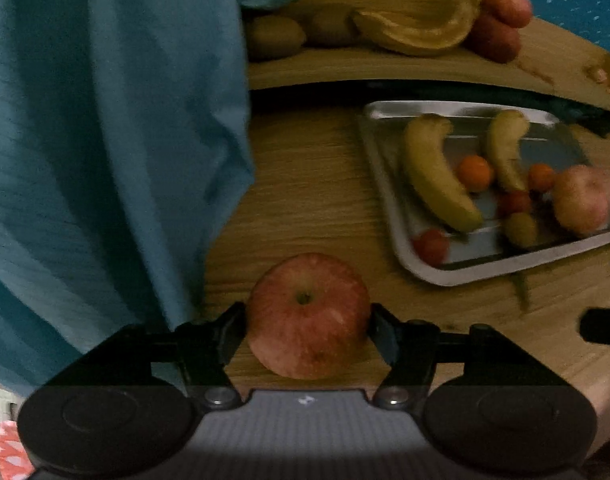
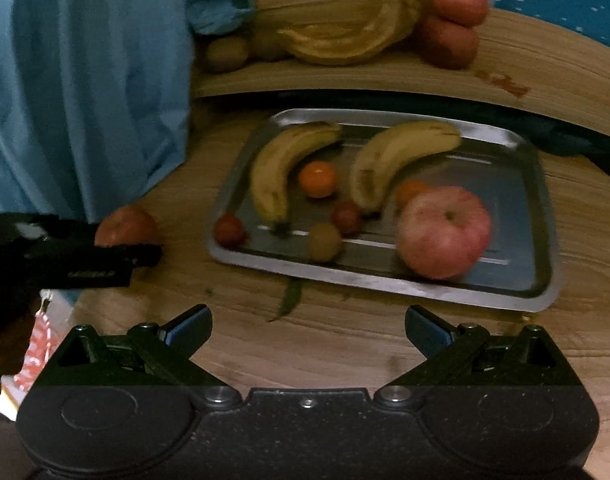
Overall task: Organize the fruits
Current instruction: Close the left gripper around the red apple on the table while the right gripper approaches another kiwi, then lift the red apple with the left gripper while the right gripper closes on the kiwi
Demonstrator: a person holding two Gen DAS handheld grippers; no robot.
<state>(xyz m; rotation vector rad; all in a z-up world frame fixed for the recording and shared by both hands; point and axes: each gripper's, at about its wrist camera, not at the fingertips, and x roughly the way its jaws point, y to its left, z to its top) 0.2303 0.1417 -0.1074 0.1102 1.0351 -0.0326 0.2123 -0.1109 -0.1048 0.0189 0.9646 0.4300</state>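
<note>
A red apple [image 1: 307,330] sits between the fingers of my left gripper [image 1: 307,330], which is shut on it just above the wooden table. The right wrist view shows the same apple [image 2: 125,224] at the left, partly behind the left gripper's black finger. A steel tray [image 2: 517,292] right of it holds two bananas [image 2: 281,168], a second apple [image 2: 445,232], two oranges [image 2: 317,179] and several small fruits. My right gripper [image 2: 308,330] stands open near the tray's front edge, with nothing between its fingers.
A raised wooden shelf [image 2: 345,76] behind the tray carries a banana bunch [image 2: 345,40], two kiwis [image 2: 226,54] and two red apples [image 2: 451,20]. Blue cloth [image 1: 105,160] hangs at the left. A green leaf [image 2: 289,298] lies before the tray.
</note>
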